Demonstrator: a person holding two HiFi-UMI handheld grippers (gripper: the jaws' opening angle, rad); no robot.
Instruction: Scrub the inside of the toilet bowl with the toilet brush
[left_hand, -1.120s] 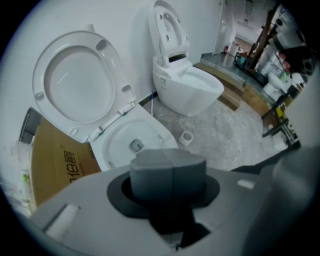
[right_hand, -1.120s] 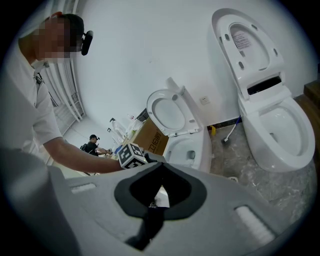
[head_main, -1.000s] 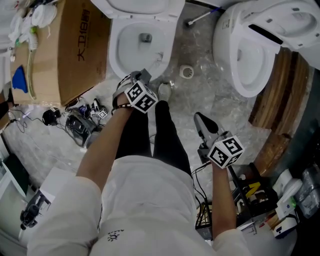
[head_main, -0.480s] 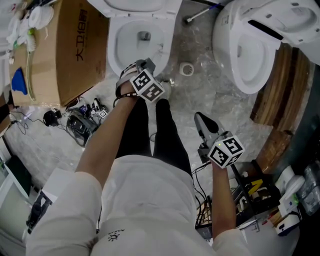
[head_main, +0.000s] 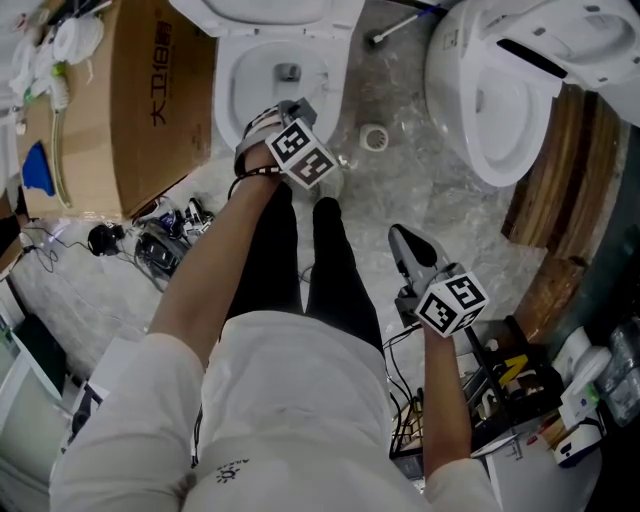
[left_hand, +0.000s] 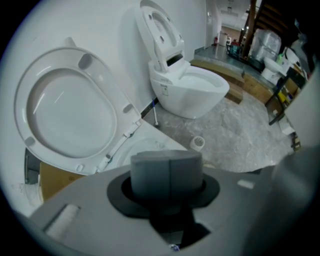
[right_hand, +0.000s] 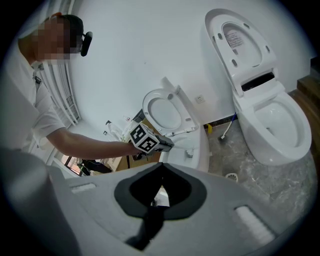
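Observation:
The open toilet bowl is at the top centre of the head view, its seat and lid raised. My left gripper hovers over the bowl's front rim, shut with nothing in it; its jaws meet in the left gripper view. The right gripper is lower and to the right, beside my leg and away from the bowl, also shut and empty. A thin white rod with a blue end, possibly the toilet brush, leans by the wall between the two toilets.
A second white toilet stands at the right on a wooden platform. A cardboard box flanks the first toilet on the left, with cables and gadgets on the floor. A tape roll lies between the toilets. A black rack is at lower right.
My left gripper has moved forward over the bowl's front rim and turned a little. The right gripper has stayed where it was.

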